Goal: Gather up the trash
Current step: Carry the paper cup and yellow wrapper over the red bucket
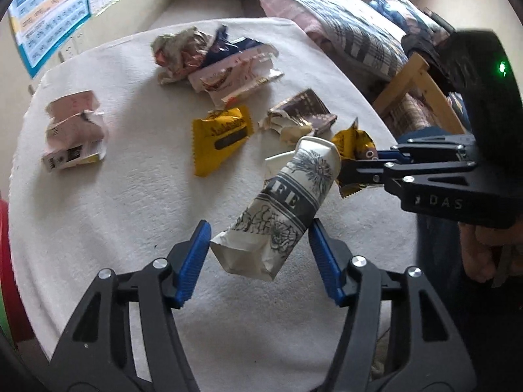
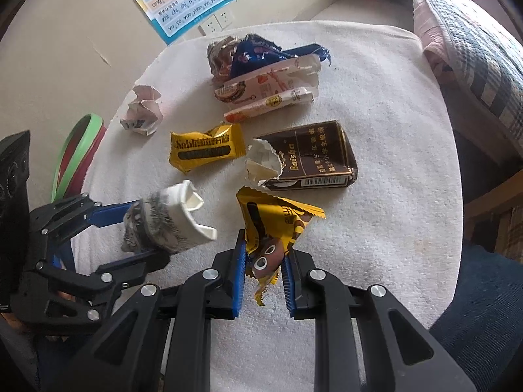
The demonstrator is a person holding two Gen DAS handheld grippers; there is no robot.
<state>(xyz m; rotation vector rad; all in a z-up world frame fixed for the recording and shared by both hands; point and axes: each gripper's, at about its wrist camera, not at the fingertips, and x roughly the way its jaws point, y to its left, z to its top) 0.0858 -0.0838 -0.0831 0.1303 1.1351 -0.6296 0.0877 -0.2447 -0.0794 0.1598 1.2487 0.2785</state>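
A crushed white paper coffee cup (image 1: 287, 202) with black flower print sits tilted between the blue pads of my left gripper (image 1: 258, 228), which is shut on its lower end. The right wrist view shows the same cup (image 2: 170, 222) clamped in the left gripper (image 2: 147, 232). My right gripper (image 2: 264, 271) is shut on a yellow snack wrapper (image 2: 278, 219) with a cartoon face. In the left wrist view that wrapper (image 1: 353, 143) hangs at the right gripper (image 1: 346, 170), just right of the cup.
On the white towel-covered table (image 1: 98, 228) lie a yellow wrapper (image 2: 206, 148), a torn brown cigarette box (image 2: 310, 156), a pile of wrappers (image 2: 264, 75) and a crumpled pink carton (image 2: 142, 111). A red-and-green bin rim (image 2: 78, 153) is at the left; a bed (image 1: 343, 23) is at the right.
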